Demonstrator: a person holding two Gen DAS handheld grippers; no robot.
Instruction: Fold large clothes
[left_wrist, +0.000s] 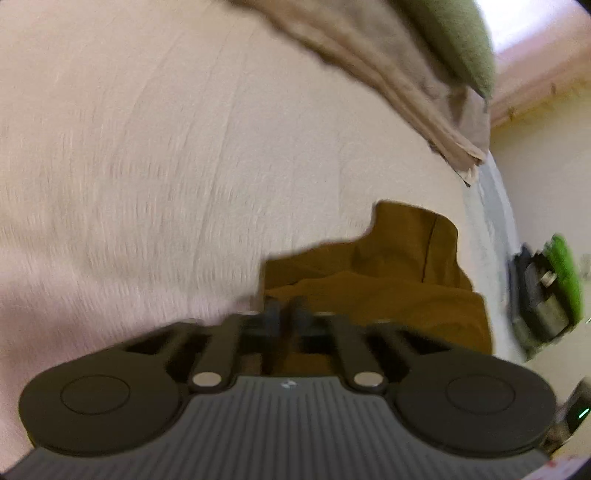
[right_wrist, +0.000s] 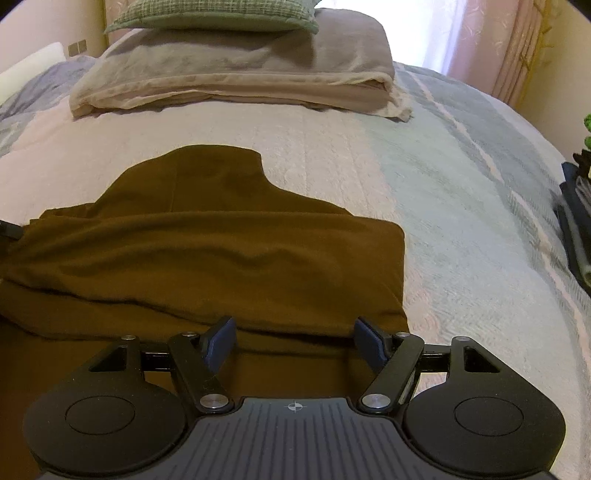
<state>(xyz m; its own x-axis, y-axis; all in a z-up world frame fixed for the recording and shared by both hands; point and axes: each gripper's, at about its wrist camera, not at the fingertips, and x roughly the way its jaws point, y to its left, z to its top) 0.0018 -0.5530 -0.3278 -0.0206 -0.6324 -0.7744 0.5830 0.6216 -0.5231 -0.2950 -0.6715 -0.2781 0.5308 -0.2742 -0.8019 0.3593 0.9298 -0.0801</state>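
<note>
We see the left gripper (left_wrist: 286, 308) with its fingers pressed together, tips right at the near edge of the brown garment (left_wrist: 388, 280). Blur there keeps us from telling whether any cloth is caught between them or whether they only touch it.

The right gripper (right_wrist: 293, 341) has its fingers spread wide, blue pads (right_wrist: 218, 345) well apart. Nothing is pinched; the pads sit over the garment's near fold, and we cannot tell if they rest on the fabric or hang just above.

Hard to read: the left wrist view is smeared by motion blur, and the dark-and-green object (left_wrist: 543, 295) at its right edge is not identifiable. In the right wrist view the garment (right_wrist: 207, 251) is cut off at the left edge and hidden by the gripper body at the bottom. A dark stack of something (right_wrist: 576, 221) is clipped at the right edge.

The garment is a plain mustard-brown piece lying on the pale quilted bedspread (right_wrist: 461, 206), bunched into soft horizontal folds, with a narrower part sticking out toward the far side of the bed. Beyond it, well apart, sits a folded beige blanket (right_wrist: 236, 74) with a green checked pillow (right_wrist: 214, 16) on top.
</note>
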